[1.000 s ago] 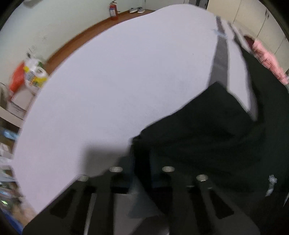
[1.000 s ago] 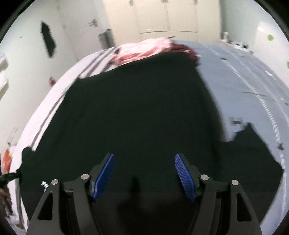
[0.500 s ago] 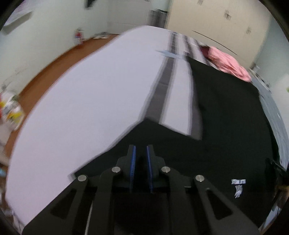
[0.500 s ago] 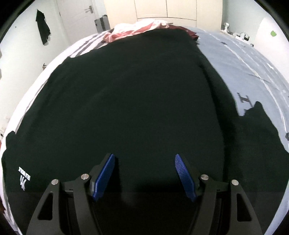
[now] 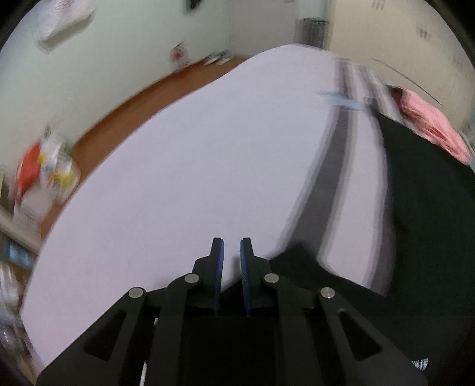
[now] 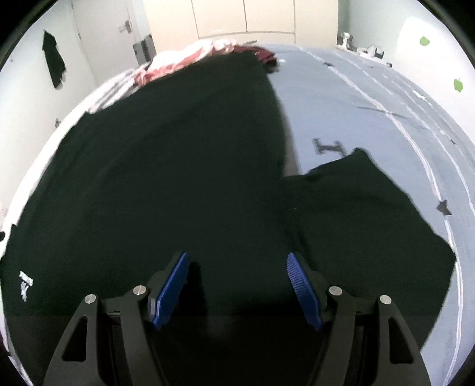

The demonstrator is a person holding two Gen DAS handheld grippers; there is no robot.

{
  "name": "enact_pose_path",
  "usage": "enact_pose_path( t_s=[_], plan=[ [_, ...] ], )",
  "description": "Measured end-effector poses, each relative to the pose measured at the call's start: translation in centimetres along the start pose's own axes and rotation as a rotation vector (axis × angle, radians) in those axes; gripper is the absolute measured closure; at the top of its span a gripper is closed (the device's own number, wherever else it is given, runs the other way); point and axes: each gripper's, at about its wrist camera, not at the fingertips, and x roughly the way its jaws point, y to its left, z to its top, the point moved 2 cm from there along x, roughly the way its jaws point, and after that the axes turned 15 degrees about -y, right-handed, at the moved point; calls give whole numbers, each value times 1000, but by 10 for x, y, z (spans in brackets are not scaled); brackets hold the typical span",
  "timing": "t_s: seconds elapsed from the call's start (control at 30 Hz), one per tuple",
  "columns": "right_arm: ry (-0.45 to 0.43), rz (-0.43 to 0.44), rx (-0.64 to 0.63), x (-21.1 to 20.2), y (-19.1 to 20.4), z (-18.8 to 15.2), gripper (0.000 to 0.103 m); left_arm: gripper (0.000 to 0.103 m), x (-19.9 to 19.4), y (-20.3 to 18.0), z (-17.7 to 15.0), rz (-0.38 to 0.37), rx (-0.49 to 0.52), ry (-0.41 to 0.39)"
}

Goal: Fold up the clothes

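Note:
A black T-shirt point(image 6: 184, 166) lies spread flat on the bed, one sleeve point(image 6: 365, 207) out to the right. A small white print point(image 6: 25, 285) shows at its lower left. My right gripper point(image 6: 237, 267) is open and empty, low over the shirt near its edge. In the left wrist view the shirt point(image 5: 427, 207) lies to the right and its left sleeve point(image 5: 302, 264) lies just right of my left gripper point(image 5: 231, 246). The left jaws stand nearly closed with a narrow gap and hold nothing.
A pink garment point(image 5: 430, 127) is piled at the far end of the bed point(image 5: 193, 166); it also shows in the right wrist view point(image 6: 190, 59). The wooden floor point(image 5: 124, 118) and bags point(image 5: 44, 169) lie left of the bed. Cupboards point(image 6: 243, 17) stand behind.
My left gripper let go of the black sleeve, which now lies flat, and swung left over bare sheet. My right gripper stayed open and shifted slightly over the shirt.

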Motion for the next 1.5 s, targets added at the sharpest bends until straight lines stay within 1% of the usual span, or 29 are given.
enact_pose_path(
  t_s=[0.03, 0.13, 0.17, 0.23, 0.33, 0.43, 0.53, 0.63, 0.77, 0.8, 0.83, 0.87, 0.93, 1.03, 1.17, 1.27, 1.33, 1.4, 1.43, 1.5],
  plan=[
    [-11, -3, 17, -6, -8, 5, 37, 94, -9, -19, -2, -42, 18, 3],
    [-58, -27, 67, -22, -37, 20, 37, 93, -22, -65, -12, -115, 30, 19],
    [-73, -50, 77, -26, -51, 24, 37, 93, -22, -80, -14, -132, 28, 30],
    [-73, -120, 89, -26, -81, 28, 37, 93, -20, -110, -16, -165, 20, 54],
    [-45, -219, 131, -18, -138, 23, 37, 93, -17, -129, -16, -194, 24, 80],
    [8, -287, 127, -6, -182, 14, 37, 93, -24, -149, -18, -204, 36, 80],
    [58, -316, 150, 1, -214, 3, 37, 93, -23, -161, -17, -194, 41, 76],
    [67, -291, 174, 1, -228, -7, 34, 93, -25, -164, -18, -178, 30, 80],
    [53, -272, 179, 1, -231, -12, 35, 93, -28, -170, -19, -165, 18, 85],
    [48, -267, 181, 1, -230, -13, 40, 93, -28, -174, -18, -166, 19, 86],
    [46, -252, 174, 0, -229, -12, 52, 93, -27, -178, -18, -166, 21, 87],
    [44, -233, 164, 0, -227, -10, 60, 93, -28, -181, -17, -168, 22, 87],
    [50, -208, 140, -2, -223, -4, 100, 93, -32, -186, -17, -175, 28, 84],
    [34, -214, 135, -13, -228, 4, 100, 93, -35, -193, -15, -183, 39, 79],
    [28, -256, 182, -30, -256, 4, 100, 93, -38, -199, -13, -186, 42, 79],
    [56, -317, 201, -38, -276, -13, 103, 93, -37, -201, -14, -183, 46, 85],
    [74, -352, 240, -41, -294, -24, 103, 93, -37, -203, -15, -184, 51, 86],
    [73, -342, 275, -47, -303, -27, 103, 93, -36, -205, -16, -184, 57, 85],
    [63, -332, 282, -50, -304, -25, 100, 93, -36, -206, -18, -184, 60, 85],
    [29, -307, 272, -53, -298, -15, 98, 93, -35, -207, -20, -183, 57, 88]
  ],
)
